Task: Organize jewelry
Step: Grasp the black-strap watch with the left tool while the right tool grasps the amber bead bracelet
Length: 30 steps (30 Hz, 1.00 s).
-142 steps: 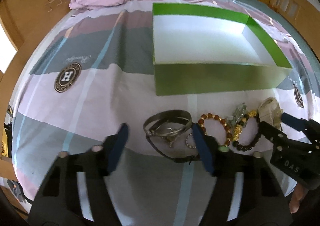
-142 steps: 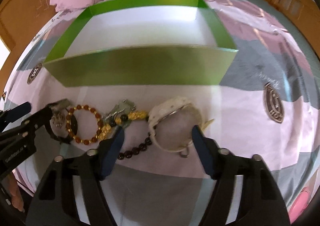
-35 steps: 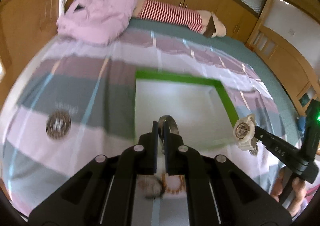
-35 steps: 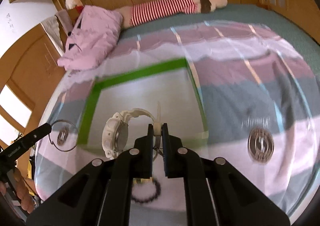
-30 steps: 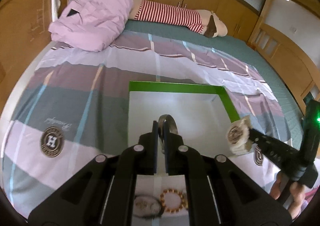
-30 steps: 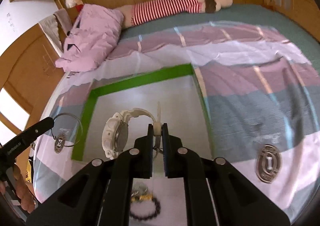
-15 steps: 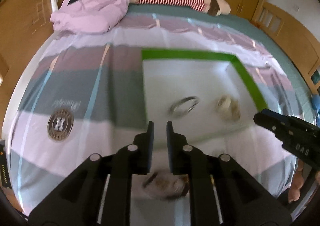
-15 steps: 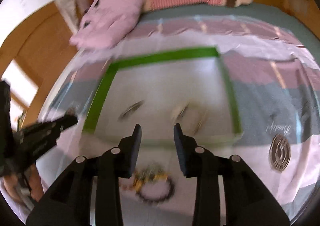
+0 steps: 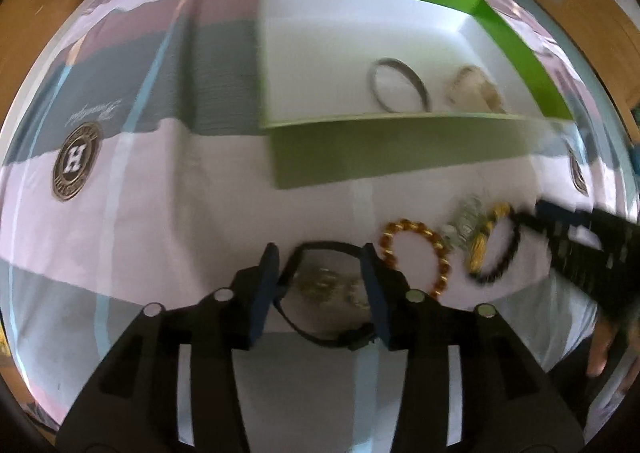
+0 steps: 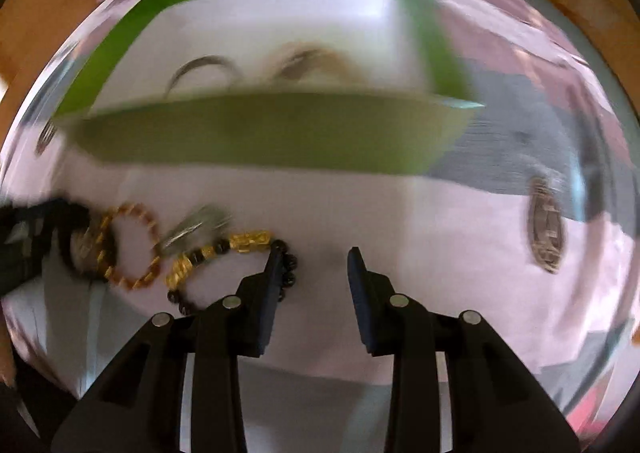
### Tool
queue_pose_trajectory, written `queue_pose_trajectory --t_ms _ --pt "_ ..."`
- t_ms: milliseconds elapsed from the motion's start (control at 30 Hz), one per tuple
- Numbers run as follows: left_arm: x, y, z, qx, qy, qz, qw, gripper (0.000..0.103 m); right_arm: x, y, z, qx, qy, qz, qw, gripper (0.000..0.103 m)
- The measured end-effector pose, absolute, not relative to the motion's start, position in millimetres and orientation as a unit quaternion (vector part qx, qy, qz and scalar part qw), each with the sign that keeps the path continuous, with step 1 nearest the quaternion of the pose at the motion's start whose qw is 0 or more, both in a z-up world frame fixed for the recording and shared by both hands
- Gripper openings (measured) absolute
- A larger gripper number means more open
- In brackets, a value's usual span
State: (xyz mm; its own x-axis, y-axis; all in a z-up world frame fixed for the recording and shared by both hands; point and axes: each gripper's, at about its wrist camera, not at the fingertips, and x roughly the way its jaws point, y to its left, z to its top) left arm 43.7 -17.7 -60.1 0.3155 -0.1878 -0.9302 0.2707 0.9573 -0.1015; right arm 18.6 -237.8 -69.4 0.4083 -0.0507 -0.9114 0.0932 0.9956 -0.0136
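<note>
Both grippers spread, low over jewelry on striped bedspread (image 9: 168, 237), in front of green cardboard box (image 9: 380, 157).

L gripper (image 9: 320, 277) open, fingers either side of black-strap watch (image 9: 320, 285) w/ blurry metal bits; amber bead bracelet (image 9: 416, 253) just to its R. R gripper (image 10: 312, 265) open, empty; black-and-gold bead bracelet (image 10: 240, 249) touching/just beside its L finger, nothing btwn fingers. In box w/ white floor: silver bangle (image 9: 398, 85) beside cream-white watch (image 9: 476, 91), apart.
</note>
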Motion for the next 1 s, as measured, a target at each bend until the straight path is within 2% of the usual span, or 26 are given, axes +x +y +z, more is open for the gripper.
queue_pose_trajectory --t_ms 100,233,367,600,700,800,900,1000 --pt "36 -27 -52 0.024 0.558 -0.205 0.804 0.041 17 -252 -53 0.055 0.522 -0.038 0.85 0.034" --pt "33 -24 -39 0.034 0.533 -0.192 0.824 0.041 19 -243 -55 0.067 0.528 0.003 0.846 0.034" --pt "43 -11 -43 0.021 0.55 -0.172 0.817 0.041 18 -225 -70 0.046 0.555 0.012 0.83 0.034" --pt "39 -24 -57 0.068 0.578 -0.173 0.795 0.042 17 -212 -87 0.0 0.569 -0.019 0.822 0.034" --pt "43 -22 -67 0.077 0.588 -0.152 0.79 0.048 19 -222 -84 0.009 0.562 -0.041 0.826 0.034" --pt "52 -5 -60 0.038 0.578 -0.119 0.806 0.041 19 -235 -80 0.023 0.551 -0.053 0.832 0.034" --pt "58 8 -54 0.003 0.573 -0.116 0.811 0.04 15 -236 -72 0.046 0.535 -0.028 0.843 0.034" --pt "57 5 -57 0.012 0.577 -0.117 0.808 0.04 8 -224 -61 0.071 0.521 0.058 0.848 0.034"
